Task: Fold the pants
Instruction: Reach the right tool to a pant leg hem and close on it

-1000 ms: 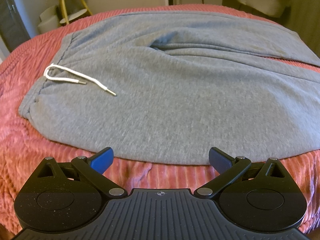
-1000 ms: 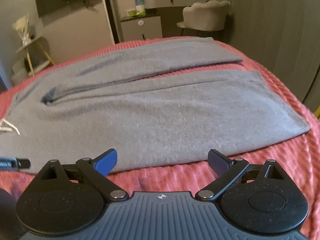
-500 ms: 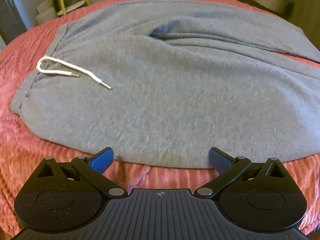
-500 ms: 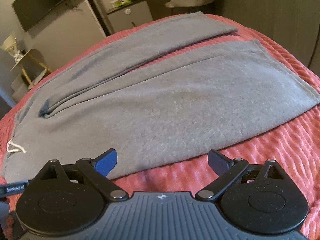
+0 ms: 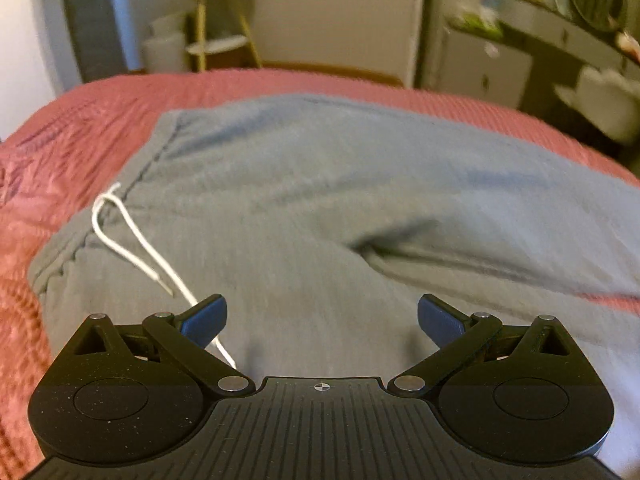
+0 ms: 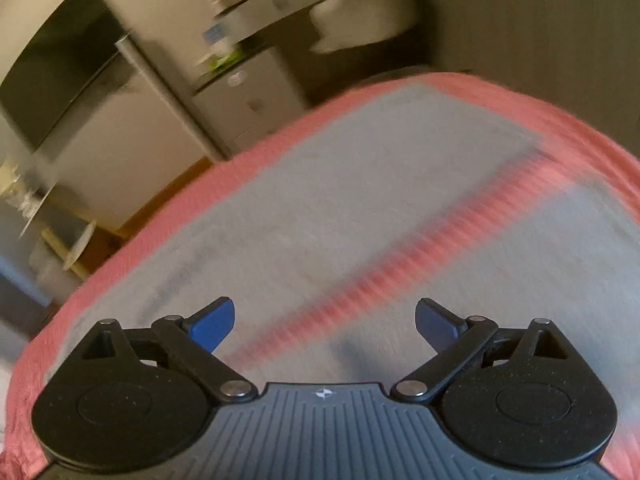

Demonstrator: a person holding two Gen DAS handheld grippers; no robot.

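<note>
Grey sweatpants (image 5: 320, 200) lie spread flat on a red ribbed bedspread (image 5: 60, 140). Their waistband is at the left, with a white drawstring (image 5: 132, 240) trailing toward my left gripper (image 5: 322, 322). That gripper hovers over the hip area, open and holding nothing. In the blurred right wrist view the two grey legs (image 6: 320, 208) run away from me with a strip of red bedspread (image 6: 400, 276) between them. My right gripper (image 6: 324, 322) hangs open above that gap, with nothing between its fingers.
Beyond the bed stand a small shelf stand (image 5: 216, 20), a white cabinet (image 6: 248, 100), a dresser with clutter (image 5: 540, 20) and a pale chair (image 6: 360, 12). A dark screen (image 6: 60, 80) hangs on the wall.
Both grippers have moved forward from the bed's near edge to over the pants. The views have tilted up, and both are now blurred by motion. Jaws stay open.
</note>
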